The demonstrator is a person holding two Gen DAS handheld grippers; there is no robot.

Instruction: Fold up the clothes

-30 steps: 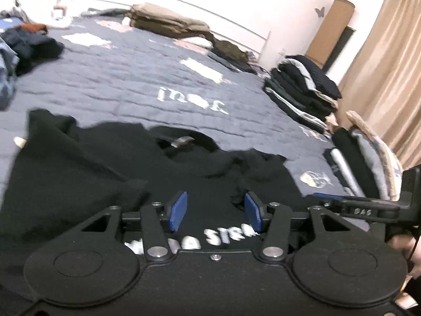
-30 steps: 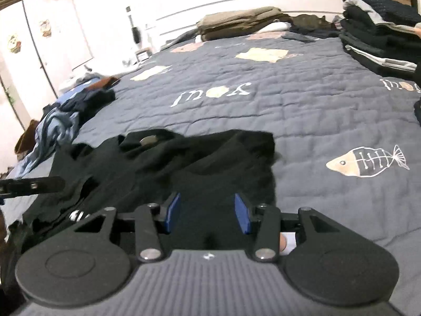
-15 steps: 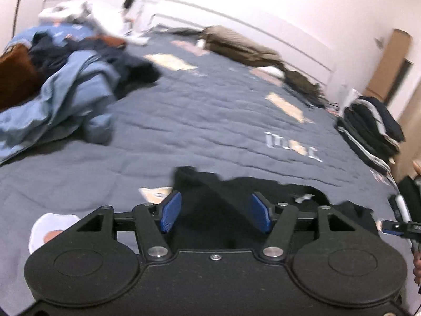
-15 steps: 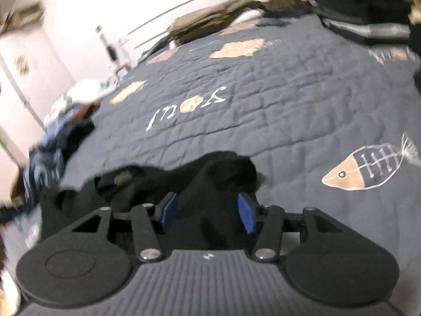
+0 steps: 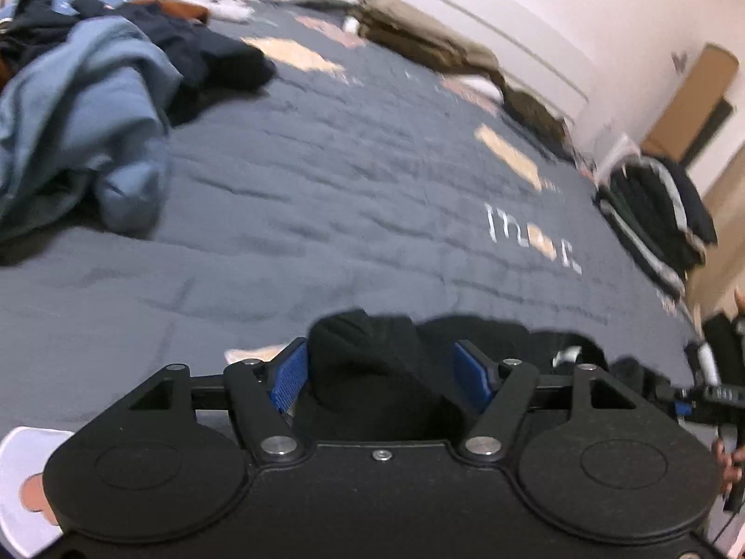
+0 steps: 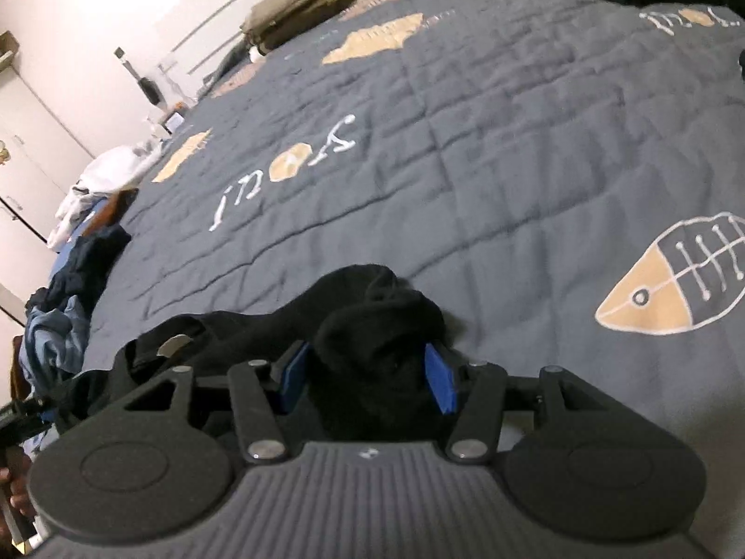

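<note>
A black garment [image 5: 489,330] lies crumpled on the dark grey quilt [image 5: 326,177]. One bunched end of it rises between the blue pads [image 5: 288,372] of my left gripper [image 5: 381,370], whose jaws stand apart with the pad faces showing. In the right wrist view the garment [image 6: 242,330], with a grey neck label [image 6: 174,344], spreads to the left. Its other end is humped up between the pads [image 6: 437,379] of my right gripper [image 6: 365,377], which is also open around the cloth. Both grippers sit low over the bed.
A heap of unfolded blue and dark clothes [image 5: 79,107] lies at the left. Folded dark stacks [image 5: 661,205] stand at the right edge, khaki folded pieces [image 5: 419,37] by the headboard. A hand [image 5: 726,461] with the other gripper shows at the right rim.
Both grippers have swung outward from over the garment's middle to its two ends and sunk lower. Their jaws have widened, and bunched black cloth now sits between each pair of pads.
</note>
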